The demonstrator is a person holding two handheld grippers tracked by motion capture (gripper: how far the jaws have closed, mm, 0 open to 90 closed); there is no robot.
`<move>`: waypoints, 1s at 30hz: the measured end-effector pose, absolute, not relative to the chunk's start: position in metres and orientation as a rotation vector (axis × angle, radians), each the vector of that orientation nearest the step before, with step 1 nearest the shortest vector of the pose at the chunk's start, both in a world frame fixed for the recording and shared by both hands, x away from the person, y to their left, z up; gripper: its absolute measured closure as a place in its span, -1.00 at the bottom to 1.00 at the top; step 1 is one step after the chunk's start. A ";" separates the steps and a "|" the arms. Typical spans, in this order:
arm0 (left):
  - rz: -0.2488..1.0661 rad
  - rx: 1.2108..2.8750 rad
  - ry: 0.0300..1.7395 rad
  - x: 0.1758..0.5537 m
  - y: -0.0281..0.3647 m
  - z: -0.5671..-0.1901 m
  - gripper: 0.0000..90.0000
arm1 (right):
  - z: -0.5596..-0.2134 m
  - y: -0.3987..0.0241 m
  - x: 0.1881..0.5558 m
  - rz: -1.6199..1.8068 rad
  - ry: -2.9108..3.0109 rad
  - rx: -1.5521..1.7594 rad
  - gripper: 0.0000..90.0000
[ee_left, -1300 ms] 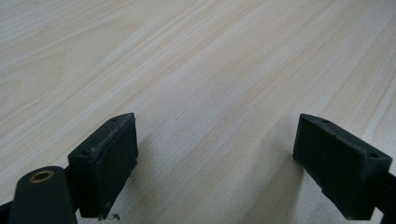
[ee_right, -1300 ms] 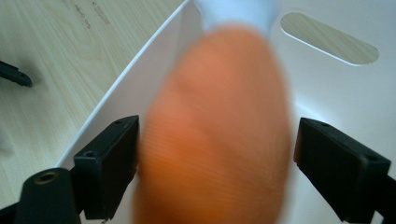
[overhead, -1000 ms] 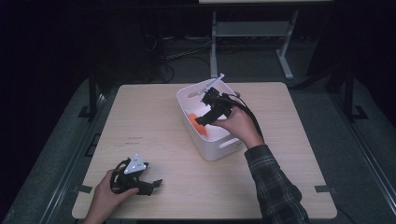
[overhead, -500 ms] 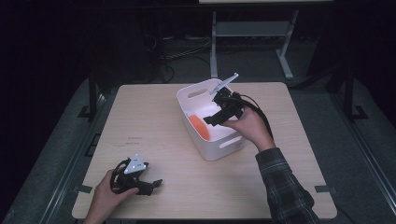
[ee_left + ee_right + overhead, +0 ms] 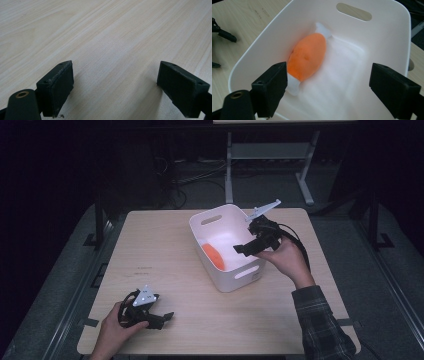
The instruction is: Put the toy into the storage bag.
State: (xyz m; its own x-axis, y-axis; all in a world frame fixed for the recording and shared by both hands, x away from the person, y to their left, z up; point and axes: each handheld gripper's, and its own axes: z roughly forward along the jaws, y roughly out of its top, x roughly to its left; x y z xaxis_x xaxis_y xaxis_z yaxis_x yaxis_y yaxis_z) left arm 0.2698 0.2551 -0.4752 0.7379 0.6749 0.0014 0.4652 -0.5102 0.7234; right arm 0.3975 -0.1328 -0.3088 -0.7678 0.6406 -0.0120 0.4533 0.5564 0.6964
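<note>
Jaws of both our grippers stand open and empty; our right gripper hovers above the white bin holding the orange toy, our left gripper near the desk's near-left corner.

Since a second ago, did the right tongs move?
Yes. The right tongs have come up out of the white bin and shifted toward its right rim, open, leaving the orange toy inside.

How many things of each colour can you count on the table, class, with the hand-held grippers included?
Orange: 1, the toy
White: 1, the bin
Black: 2, the left gripper and the right gripper
Total: 4
</note>
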 end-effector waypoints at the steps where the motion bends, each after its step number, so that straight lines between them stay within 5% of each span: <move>1: 0.367 2.202 0.855 0.270 0.255 -0.475 -0.71 | -0.309 -0.136 0.396 1.028 2.526 0.917 -0.67; 30: 0.366 2.205 0.854 0.270 0.255 -0.475 -0.71 | -0.335 -0.209 0.362 1.145 2.400 1.042 -0.70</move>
